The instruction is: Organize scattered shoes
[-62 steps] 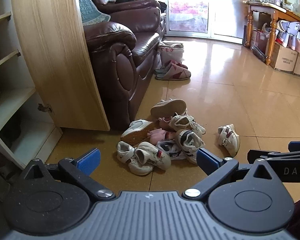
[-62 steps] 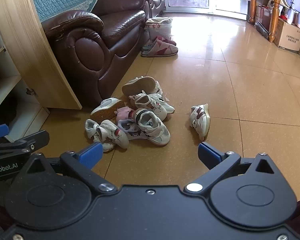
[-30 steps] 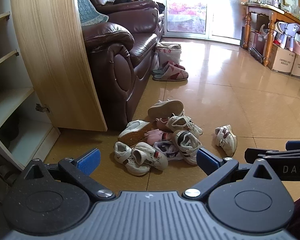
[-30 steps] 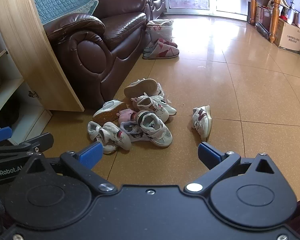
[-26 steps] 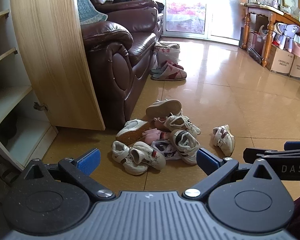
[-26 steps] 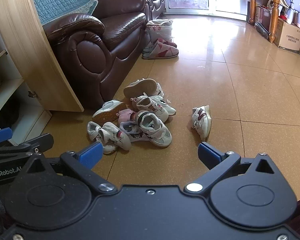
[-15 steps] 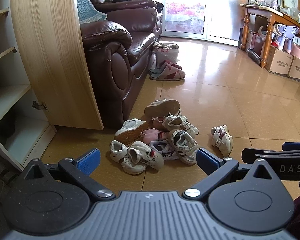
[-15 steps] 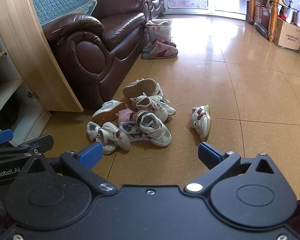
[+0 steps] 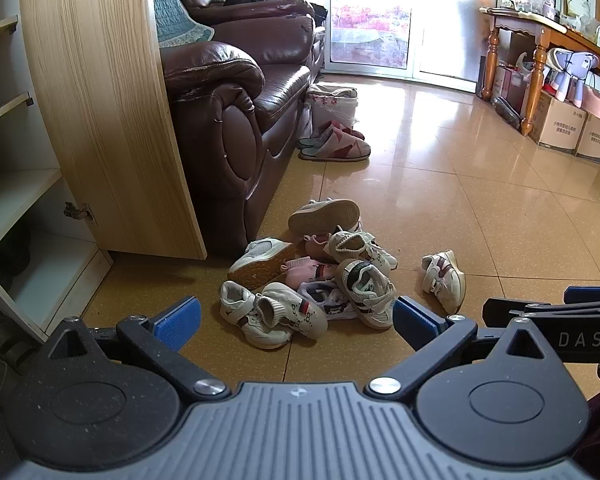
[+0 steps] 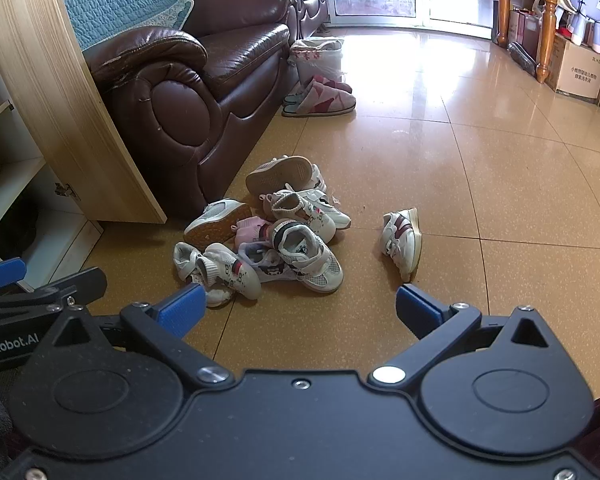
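The pink shoes (image 9: 306,270) lie half buried in the pile. The cabinet (image 9: 16,200) runs off the left edge. Writing on the boxes (image 9: 556,130) is too small to read.

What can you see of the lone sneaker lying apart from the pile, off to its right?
The lone sneaker is a small child's shoe, white with dark red side stripes and a tan sole. It lies tipped on its side on the tan floor tiles, its opening turned toward the shoe pile, one end pointing toward the cameras. Bare floor separates it from the pile; nothing touches it. The left view shows a strap across the upper. Both grippers are open and short of it.
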The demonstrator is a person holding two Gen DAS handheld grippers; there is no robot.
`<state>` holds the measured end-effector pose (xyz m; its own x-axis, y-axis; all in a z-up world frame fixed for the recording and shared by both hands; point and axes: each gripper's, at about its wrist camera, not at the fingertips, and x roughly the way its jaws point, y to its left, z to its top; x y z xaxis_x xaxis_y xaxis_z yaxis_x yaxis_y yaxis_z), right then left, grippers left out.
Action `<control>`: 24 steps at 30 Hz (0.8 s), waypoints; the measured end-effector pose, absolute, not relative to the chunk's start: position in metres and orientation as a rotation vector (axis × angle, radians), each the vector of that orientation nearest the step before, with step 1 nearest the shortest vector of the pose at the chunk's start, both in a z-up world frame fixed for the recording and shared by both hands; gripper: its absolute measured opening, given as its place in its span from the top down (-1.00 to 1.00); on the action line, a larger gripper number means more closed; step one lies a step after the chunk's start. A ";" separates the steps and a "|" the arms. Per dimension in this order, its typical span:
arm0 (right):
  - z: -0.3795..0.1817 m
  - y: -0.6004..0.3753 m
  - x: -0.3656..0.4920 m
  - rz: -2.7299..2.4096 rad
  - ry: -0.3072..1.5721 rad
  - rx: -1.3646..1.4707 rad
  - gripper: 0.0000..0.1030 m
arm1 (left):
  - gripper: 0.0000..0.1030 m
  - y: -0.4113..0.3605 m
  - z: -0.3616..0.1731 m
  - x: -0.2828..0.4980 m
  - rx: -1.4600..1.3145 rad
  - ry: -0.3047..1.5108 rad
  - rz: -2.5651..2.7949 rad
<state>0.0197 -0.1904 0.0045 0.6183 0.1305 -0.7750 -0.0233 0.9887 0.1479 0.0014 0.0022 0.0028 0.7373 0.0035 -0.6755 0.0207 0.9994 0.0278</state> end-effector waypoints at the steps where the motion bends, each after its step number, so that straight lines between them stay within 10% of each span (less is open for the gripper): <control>1: 0.003 -0.190 0.022 0.088 0.902 0.128 -1.00 | -1.00 0.002 0.003 0.002 0.034 0.742 -0.009; 24: 0.009 -0.187 0.044 0.086 0.903 0.087 -1.00 | -1.00 0.015 -0.008 0.023 0.051 0.813 -0.067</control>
<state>0.0444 -0.1867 0.0085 0.6164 0.1114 -0.7795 -0.0379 0.9930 0.1119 0.0230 0.0155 -0.0075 0.6850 -0.0400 -0.7274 0.0789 0.9967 0.0195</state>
